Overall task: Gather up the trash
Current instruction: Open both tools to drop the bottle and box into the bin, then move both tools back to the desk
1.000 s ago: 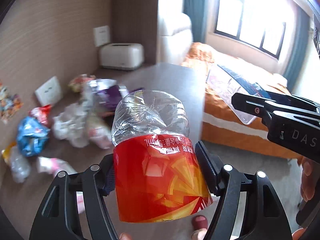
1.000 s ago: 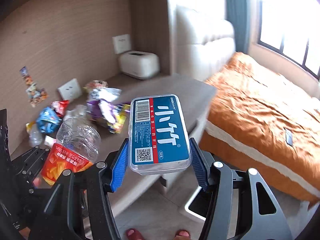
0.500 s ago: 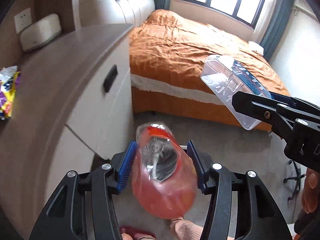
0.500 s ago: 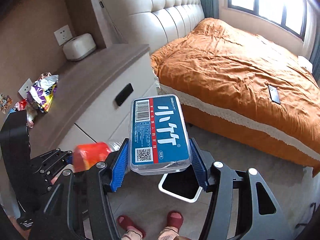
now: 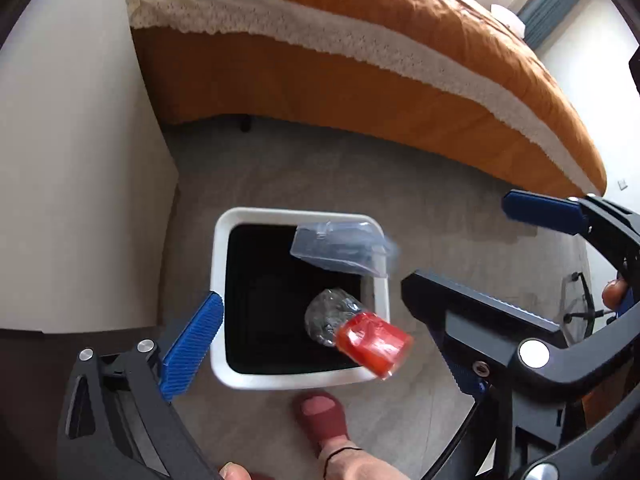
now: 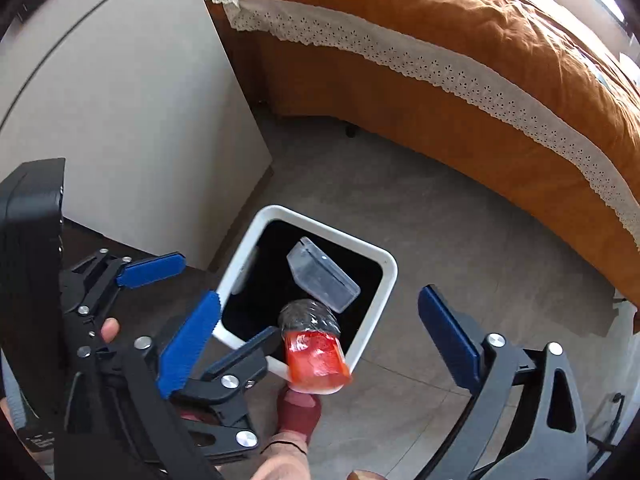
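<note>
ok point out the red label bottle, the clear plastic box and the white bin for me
red label bottle point(image 5: 370, 342), left wrist view, on its red label
clear plastic box point(image 6: 322, 276), right wrist view, on its flat face
white bin point(image 5: 219, 280), left wrist view, on its left rim

Bottle point(image 5: 332, 316): crinkled clear plastic, glossy red label. Box point(image 5: 340, 248): clear hard plastic. Bin point(image 5: 219, 264): smooth white plastic rim, black inside. Pads point(image 5: 192, 344): ribbed blue rubber. Bedspread point(image 5: 400, 8): matt orange cloth, lace trim. Floor point(image 5: 440, 208): matt grey.
</note>
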